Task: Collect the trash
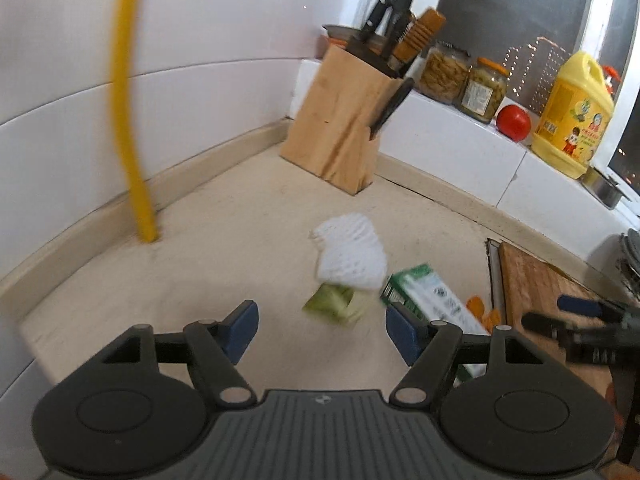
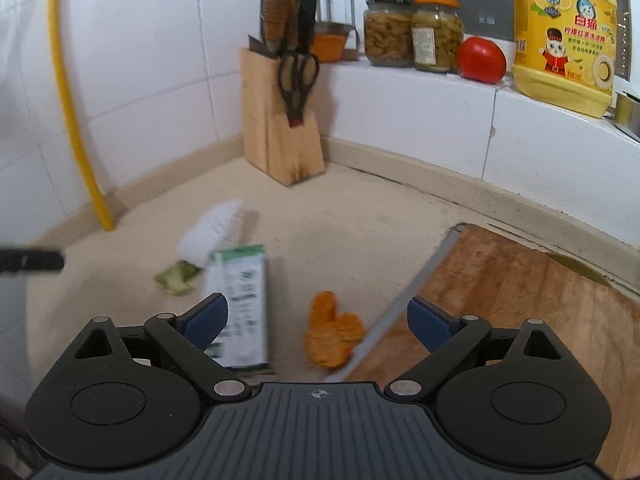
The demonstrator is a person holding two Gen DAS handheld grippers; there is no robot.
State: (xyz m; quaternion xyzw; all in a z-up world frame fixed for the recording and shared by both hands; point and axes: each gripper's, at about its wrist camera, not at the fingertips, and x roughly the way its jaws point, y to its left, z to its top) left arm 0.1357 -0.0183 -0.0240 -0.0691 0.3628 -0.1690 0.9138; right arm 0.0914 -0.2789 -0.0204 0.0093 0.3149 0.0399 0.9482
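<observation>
Left gripper [image 1: 322, 334]: jaws spread wide, nothing between the pads, nothing touched. Counter [image 1: 224, 248] shows through the gap.

Right gripper [image 2: 317, 322]: jaws also spread wide, holding nothing. Orange peel [image 2: 332, 330] lies on the counter in the gap, apart from both pads.

Trash, left wrist view: white foam net [image 1: 350, 254] at 12 o'clock of the left claw, green vegetable scrap [image 1: 334, 304] touching its near edge, green-and-white carton [image 1: 430, 302] at 2 o'clock, just beside the right pad [image 1: 404, 334]. Wooden cutting board [image 2: 520, 292] at 2 o'clock in the right view. Frames blurred.
</observation>
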